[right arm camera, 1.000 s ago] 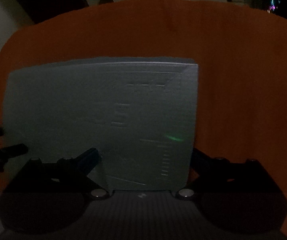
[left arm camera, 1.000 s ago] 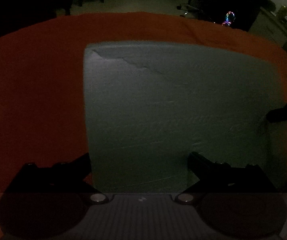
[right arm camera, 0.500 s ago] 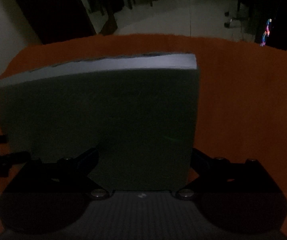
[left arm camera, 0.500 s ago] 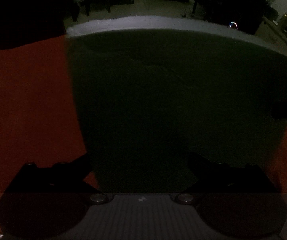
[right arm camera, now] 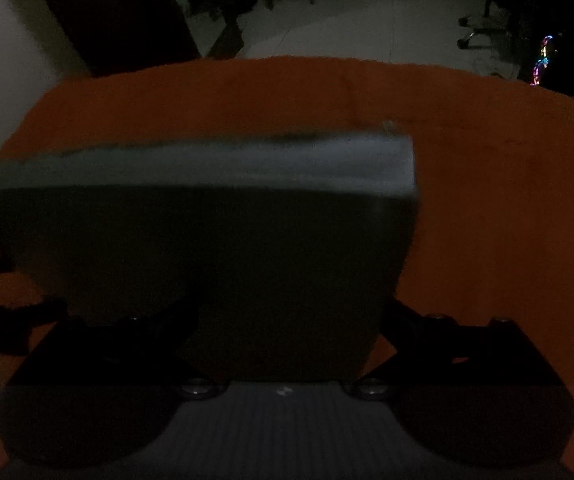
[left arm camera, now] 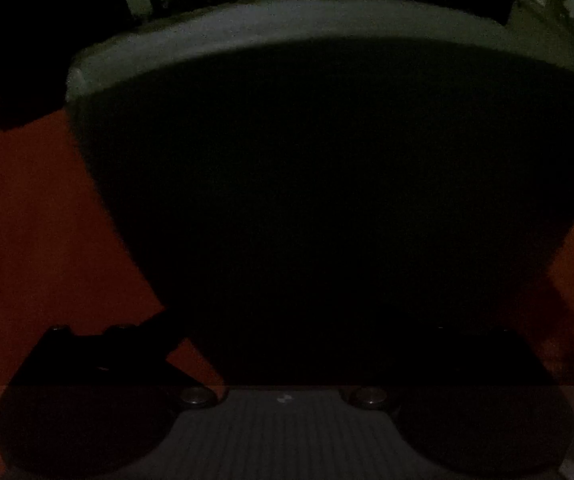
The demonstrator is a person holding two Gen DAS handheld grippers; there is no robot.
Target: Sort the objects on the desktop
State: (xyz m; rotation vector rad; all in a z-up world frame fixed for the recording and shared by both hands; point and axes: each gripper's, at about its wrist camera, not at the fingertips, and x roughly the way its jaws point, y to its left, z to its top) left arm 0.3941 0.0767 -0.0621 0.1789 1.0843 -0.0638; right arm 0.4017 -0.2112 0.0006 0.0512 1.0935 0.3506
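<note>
Across the middle of the left wrist view, a large grey foam slab [left arm camera: 327,184] fills most of the frame, its broad face in deep shadow and its pale top edge curving along the upper part of the picture. It stands tilted up over the orange tablecloth [left arm camera: 39,240], which shows at the left and lower right. The left gripper [left arm camera: 287,332] sits at the bottom of the frame with its fingers spread wide; the left finger [left arm camera: 155,328] reaches the slab's lower left edge, while the right one is lost in the dark (whether it touches the foam cannot be told).

In the right wrist view the same slab [right arm camera: 215,264] occupies the centre and left, its lighter top edge running across the middle of the frame and its right corner ending above centre right. The right gripper [right arm camera: 287,320] is also spread wide, its fingers [right arm camera: 403,316] flanking the slab's lower part; real contact cannot be judged in this gloom. The tablecloth [right arm camera: 487,200] stretches behind and to the right. At the upper right, small coloured lights [right arm camera: 543,60] glow in a dark room, with pale floor [right arm camera: 347,20] beyond the table.
</note>
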